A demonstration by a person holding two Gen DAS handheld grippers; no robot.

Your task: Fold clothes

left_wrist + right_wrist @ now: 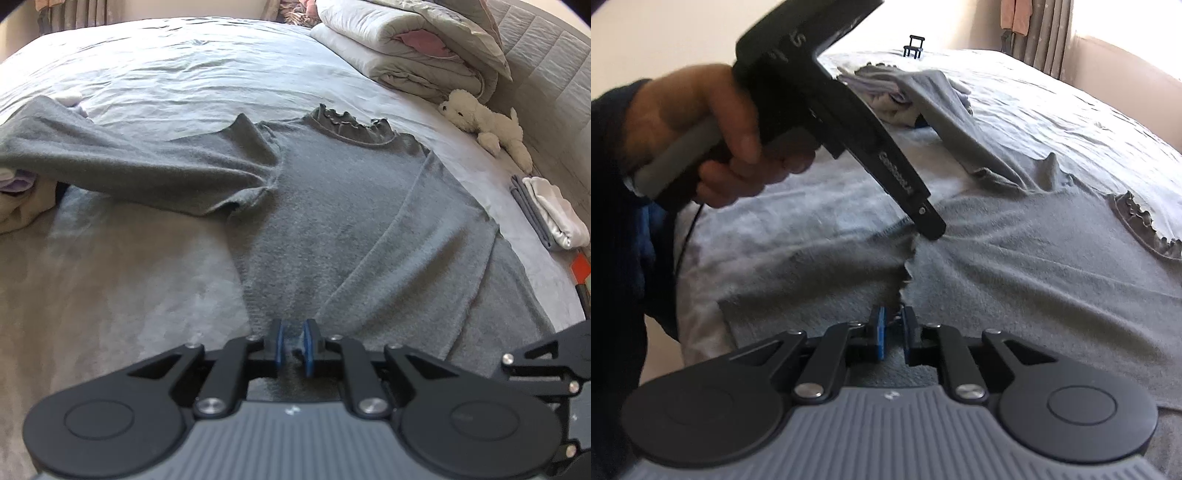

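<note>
The left gripper [294, 341] is closed on the hem of the grey top [343, 206], which is spread on the bed [166, 66]; the right gripper [893, 334] is pinched on that hem too. A fold is being started; both grips must be lifted together towards the collar [351, 125].

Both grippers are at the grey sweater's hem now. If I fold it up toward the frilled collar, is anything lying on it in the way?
Nothing visible lies on the sweater between hem and collar. The plush dog lies off to the side.
</note>
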